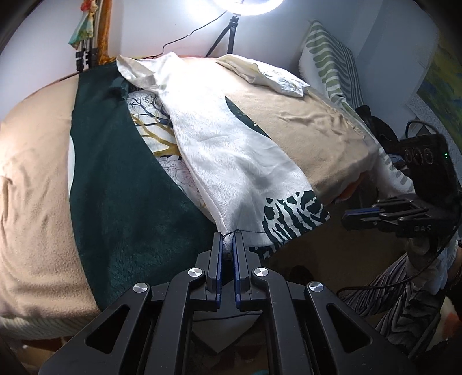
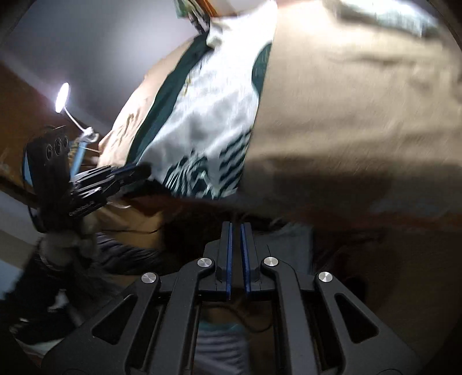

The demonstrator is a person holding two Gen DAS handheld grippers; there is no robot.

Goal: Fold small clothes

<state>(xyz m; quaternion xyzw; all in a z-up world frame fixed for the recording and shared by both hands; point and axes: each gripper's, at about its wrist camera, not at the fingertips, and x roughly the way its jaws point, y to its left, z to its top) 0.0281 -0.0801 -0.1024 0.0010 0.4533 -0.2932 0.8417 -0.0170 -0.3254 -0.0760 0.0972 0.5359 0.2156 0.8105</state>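
The folding has barely begun. The white garment (image 1: 231, 150) lies stretched out along the bed (image 1: 34, 173), unfolded, its near hem at the edge. The left gripper (image 1: 228, 239) is clamped on the hem's corner. The right gripper (image 2: 236, 228) hangs off the bed edge, jaws narrow with nothing between them, though its view is blurred. Every fold is left to do.

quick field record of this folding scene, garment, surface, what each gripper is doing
garment: white satin garment with dark green zebra print, lying lengthwise on the bed
surface: tan blanket beside a dark green blanket
left gripper: shut on the garment's near hem corner
right gripper: jaws nearly together, nothing between them, off the bed edge
lighting: ring light behind
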